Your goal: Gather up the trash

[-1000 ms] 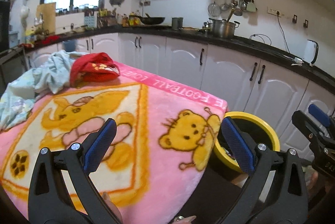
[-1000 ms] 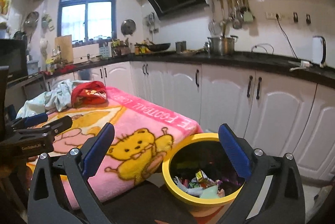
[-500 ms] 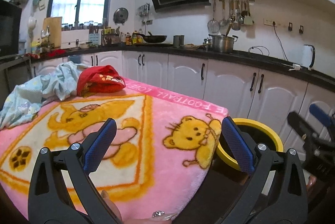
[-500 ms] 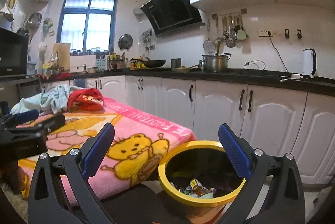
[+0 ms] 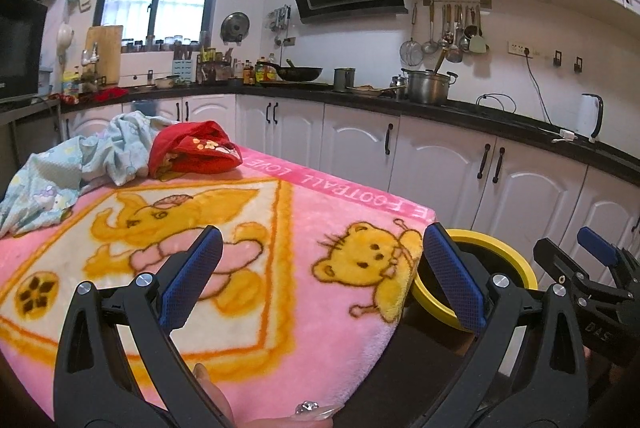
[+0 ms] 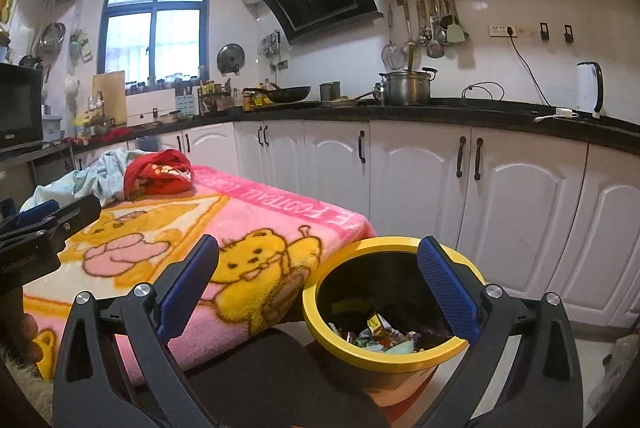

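Observation:
A yellow-rimmed trash bin (image 6: 362,248) stands on the floor by the table's right corner, with wrappers and scraps (image 6: 378,334) in its bottom. Its rim (image 5: 508,256) shows past the blanket edge in the left wrist view. My right gripper (image 6: 318,280) hovers open above and in front of the bin, nothing between its blue pads. My left gripper (image 5: 320,268) is open over the pink cartoon blanket (image 5: 256,228), holding nothing. Each gripper appears in the other's view: the right one (image 5: 576,260) at far right, the left one (image 6: 52,211) at far left.
A red cloth (image 5: 192,151) and a pale blue garment (image 5: 80,163) lie at the blanket's far left. White cabinets (image 6: 420,179) and a dark counter (image 6: 440,109) with pots run behind. A fingertip (image 5: 308,410) shows at the lower edge.
Both grippers have tilted upward and drawn back a little, so more wall and ceiling show. Both stay open and hold nothing.

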